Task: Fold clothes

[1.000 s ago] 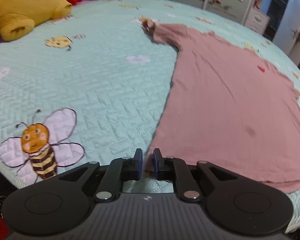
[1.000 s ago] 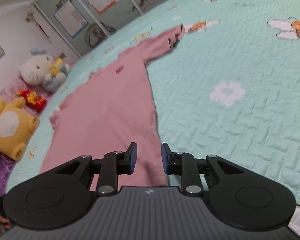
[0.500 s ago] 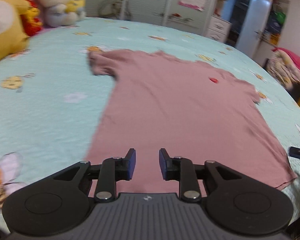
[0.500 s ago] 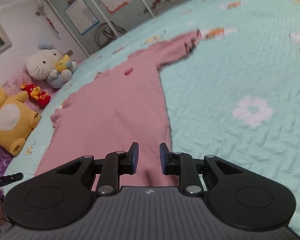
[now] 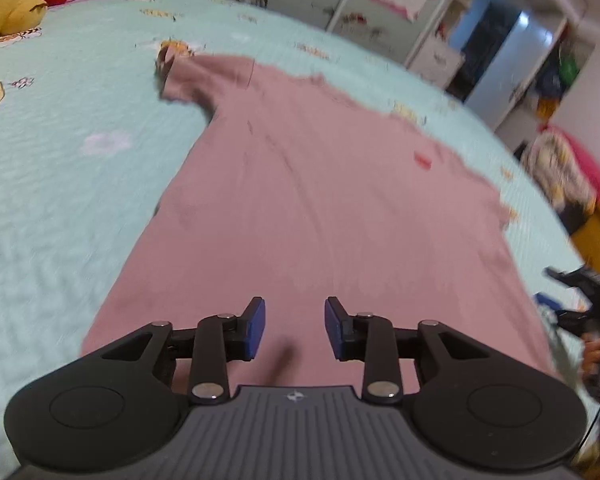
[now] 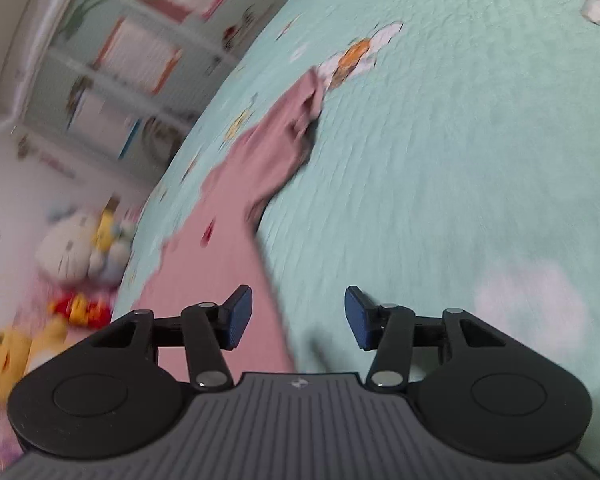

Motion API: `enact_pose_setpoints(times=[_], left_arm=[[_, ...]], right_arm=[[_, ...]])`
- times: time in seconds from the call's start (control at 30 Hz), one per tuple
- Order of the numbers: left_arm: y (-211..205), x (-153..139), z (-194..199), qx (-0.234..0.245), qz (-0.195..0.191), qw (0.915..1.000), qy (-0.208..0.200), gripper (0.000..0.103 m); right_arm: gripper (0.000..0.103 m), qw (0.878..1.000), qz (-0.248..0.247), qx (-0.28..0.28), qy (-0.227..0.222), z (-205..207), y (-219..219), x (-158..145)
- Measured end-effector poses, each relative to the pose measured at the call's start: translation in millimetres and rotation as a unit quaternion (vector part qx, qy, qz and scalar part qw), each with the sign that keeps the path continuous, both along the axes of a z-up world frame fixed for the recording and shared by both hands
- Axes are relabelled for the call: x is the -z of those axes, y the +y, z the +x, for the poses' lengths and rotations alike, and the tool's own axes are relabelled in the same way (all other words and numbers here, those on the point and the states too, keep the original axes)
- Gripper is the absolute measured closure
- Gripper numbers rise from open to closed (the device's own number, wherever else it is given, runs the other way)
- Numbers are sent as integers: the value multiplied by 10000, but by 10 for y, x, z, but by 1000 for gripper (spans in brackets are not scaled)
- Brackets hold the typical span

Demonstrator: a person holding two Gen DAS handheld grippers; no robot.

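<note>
T-shirt (image 5: 320, 216) spread flat on the bed (image 5: 60, 184); left gripper (image 5: 295, 328) above its near hem, right gripper (image 6: 298, 317) over its right side edge; stuffed toys (image 6: 80, 256) beyond the T-shirt's far left, at the bed's edge

Soft indoor light, heavy motion blur, fisheye bending at edges; tongs sharp

T-shirt (image 5: 320, 208): dusty pink, small red mark | quilt (image 5: 60, 184): mint green, bee and flower print | gripper pads (image 5: 256, 328): blue | plush toy (image 6: 4, 360): yellow
</note>
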State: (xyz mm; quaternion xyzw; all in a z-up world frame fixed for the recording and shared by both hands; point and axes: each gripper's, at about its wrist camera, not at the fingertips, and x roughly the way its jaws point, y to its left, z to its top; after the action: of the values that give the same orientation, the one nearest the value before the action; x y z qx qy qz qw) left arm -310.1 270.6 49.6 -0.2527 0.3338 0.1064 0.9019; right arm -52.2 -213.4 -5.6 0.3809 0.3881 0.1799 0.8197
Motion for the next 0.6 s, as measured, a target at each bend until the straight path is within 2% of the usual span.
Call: enact_pose_setpoints(times=[0.2, 0.27, 0.37, 0.4, 0.47, 0.53, 0.57, 0.6], left_arm=[[176, 143, 362, -221, -213, 9995, -39, 65], [237, 208, 393, -363, -335, 9987, -104, 64], [303, 320, 395, -561, -506, 9970, -169, 63], [312, 345, 379, -587, -528, 9966, -214, 63], [315, 378, 337, -597, -504, 9965, -311, 64], [306, 404, 303, -586, -389, 9969, -355, 74], [313, 400, 293, -598, -385, 9968, -360, 79], [326, 387, 283, -611, -418, 9966, -368, 80]], right_arm=[[47, 9977, 390, 552, -100, 864, 238, 120], [47, 9971, 323, 678, -155, 1044, 316, 154], [48, 9980, 118, 579, -233, 1229, 417, 124], [59, 9982, 45, 544, -259, 1290, 450, 113], [98, 9981, -373, 418, -270, 1332, 485, 87], [99, 9970, -644, 365, -220, 1353, 472, 94], [100, 9973, -582, 399, -204, 1343, 452, 103], [101, 9975, -521, 433, -187, 1334, 431, 113]])
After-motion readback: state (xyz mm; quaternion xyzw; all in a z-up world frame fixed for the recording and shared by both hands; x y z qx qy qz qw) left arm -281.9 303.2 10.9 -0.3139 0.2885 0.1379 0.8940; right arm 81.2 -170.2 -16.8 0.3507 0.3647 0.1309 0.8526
